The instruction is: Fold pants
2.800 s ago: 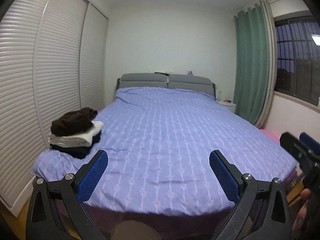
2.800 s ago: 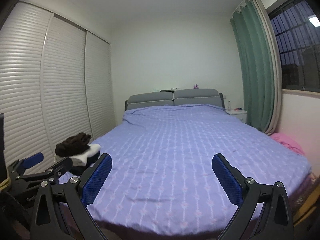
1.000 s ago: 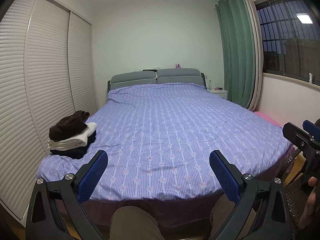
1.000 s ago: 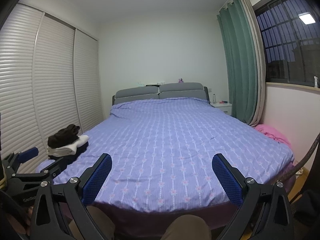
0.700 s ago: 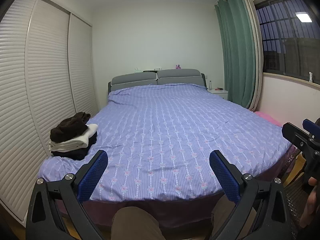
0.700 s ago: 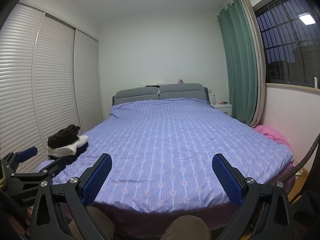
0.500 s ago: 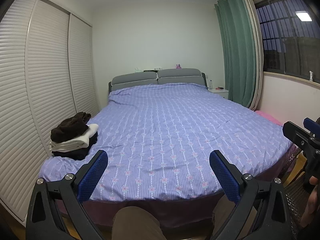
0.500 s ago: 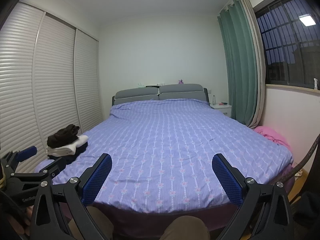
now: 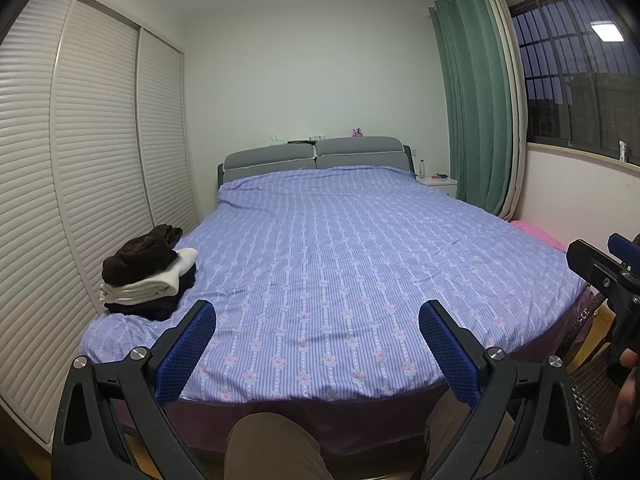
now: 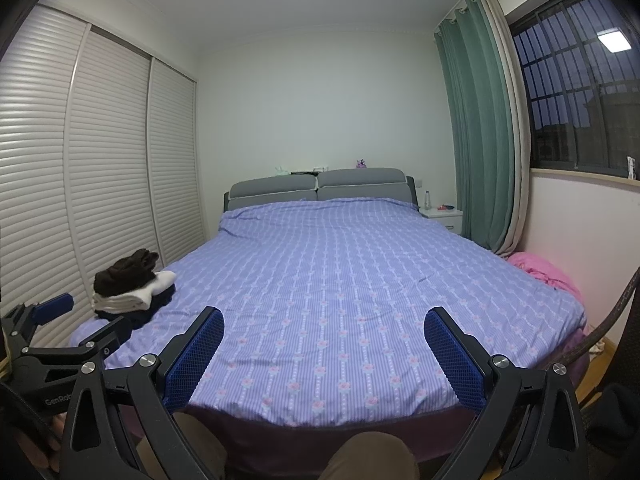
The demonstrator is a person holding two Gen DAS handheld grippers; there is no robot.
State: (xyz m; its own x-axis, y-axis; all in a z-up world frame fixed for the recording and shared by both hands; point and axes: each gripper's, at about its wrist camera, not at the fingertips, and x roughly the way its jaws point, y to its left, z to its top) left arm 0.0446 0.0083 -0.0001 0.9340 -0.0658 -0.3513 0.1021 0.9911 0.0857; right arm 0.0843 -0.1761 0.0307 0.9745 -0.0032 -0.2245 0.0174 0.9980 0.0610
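Note:
A pile of folded clothes [image 9: 148,272], dark brown on top, white in the middle and dark at the bottom, sits on the near left corner of the purple striped bed [image 9: 340,264]; it also shows in the right wrist view [image 10: 128,284]. My left gripper [image 9: 316,320] is open and empty, held off the foot of the bed. My right gripper [image 10: 324,320] is open and empty too, level with the left one. Each gripper shows at the edge of the other's view. No loose pants lie on the bed.
White louvred wardrobe doors [image 9: 80,168] run along the left. A green curtain [image 9: 476,108] and a window stand on the right. A pink bundle [image 10: 544,272] lies by the bed's right side. My knees [image 10: 368,456] show below. A wicker chair [image 9: 592,392] is at the right.
Both grippers have drawn back from the bed and now sit lower and further from it. Both stay open and empty. The pile of clothes has not moved.

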